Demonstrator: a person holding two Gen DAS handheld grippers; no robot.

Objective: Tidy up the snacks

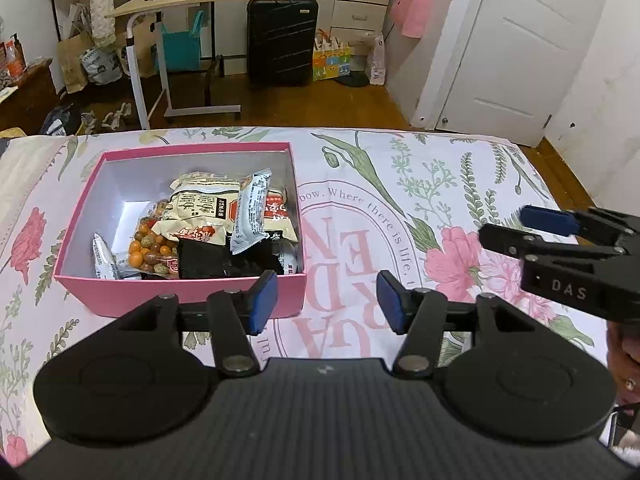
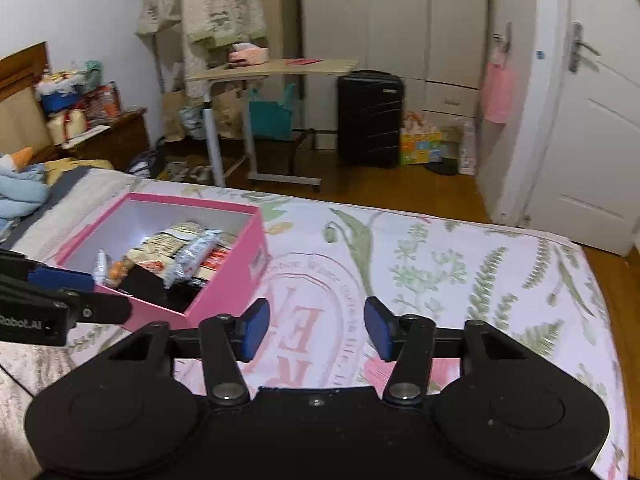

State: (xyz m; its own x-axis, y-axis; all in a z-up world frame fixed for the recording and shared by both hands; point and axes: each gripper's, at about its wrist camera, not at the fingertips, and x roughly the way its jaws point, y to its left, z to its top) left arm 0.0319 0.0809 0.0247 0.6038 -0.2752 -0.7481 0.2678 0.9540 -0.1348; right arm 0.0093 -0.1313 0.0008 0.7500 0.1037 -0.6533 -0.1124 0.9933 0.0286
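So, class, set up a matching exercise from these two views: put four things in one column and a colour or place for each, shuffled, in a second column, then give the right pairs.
Column one:
1. box
2. suitcase
3. left tool
4. door

Column two:
A. white, at the far right of the room
B. black, standing on the floor by the cupboards
C. open, nothing between its blue pads
D. pink outside, snack packets inside

Pairs: 1-D, 2-B, 3-C, 4-A

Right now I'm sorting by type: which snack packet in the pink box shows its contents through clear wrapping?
The bag of round orange and brown snacks, low in the pink box; the white and black packets around it are opaque.
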